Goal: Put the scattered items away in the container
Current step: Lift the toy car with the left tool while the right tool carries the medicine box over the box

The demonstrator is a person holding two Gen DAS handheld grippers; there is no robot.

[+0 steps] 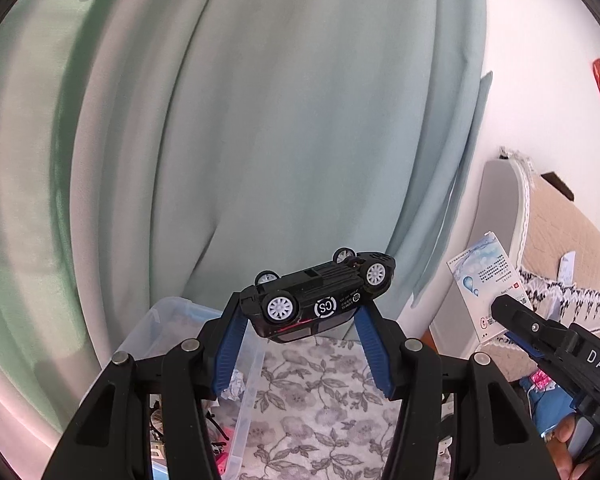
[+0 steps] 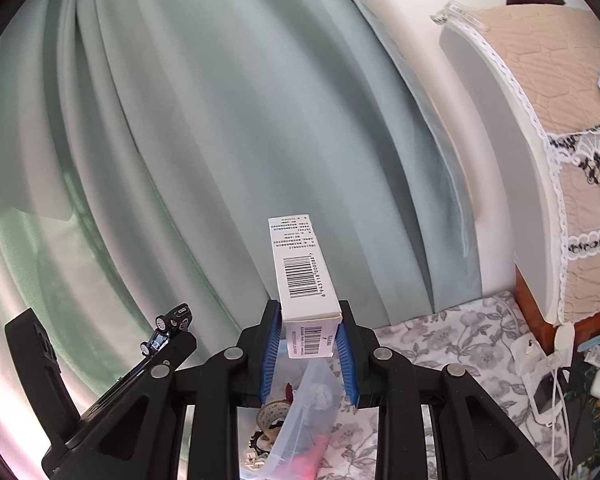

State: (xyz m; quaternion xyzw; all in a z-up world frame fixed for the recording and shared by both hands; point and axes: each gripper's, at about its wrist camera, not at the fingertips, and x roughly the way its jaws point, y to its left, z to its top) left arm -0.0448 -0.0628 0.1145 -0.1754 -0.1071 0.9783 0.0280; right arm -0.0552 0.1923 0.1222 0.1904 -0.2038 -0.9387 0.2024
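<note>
Left hand-held gripper (image 1: 300, 312) pinching an upside-down black toy car with white wheels (image 1: 318, 294), right hand-held gripper (image 2: 309, 340) pinching a white cardboard box with a barcode (image 2: 302, 272), both raised above a clear plastic container (image 1: 168, 320) on a grey floral bedsheet (image 1: 320, 392), pale green curtain (image 1: 260, 120) behind.

car (image 1: 318, 294): glossy plastic | box (image 2: 300, 268): matt card | bin (image 1: 164, 320): clear plastic

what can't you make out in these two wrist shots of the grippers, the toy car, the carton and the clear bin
- Clear plastic storage bin: left wrist view, contents mostly hidden behind the left gripper; right wrist view, cut off by the bottom edge.
- Black toy car: held upside down, roof unseen.
- White barcoded carton: print too small; lower end hidden between the right gripper pads.
</note>
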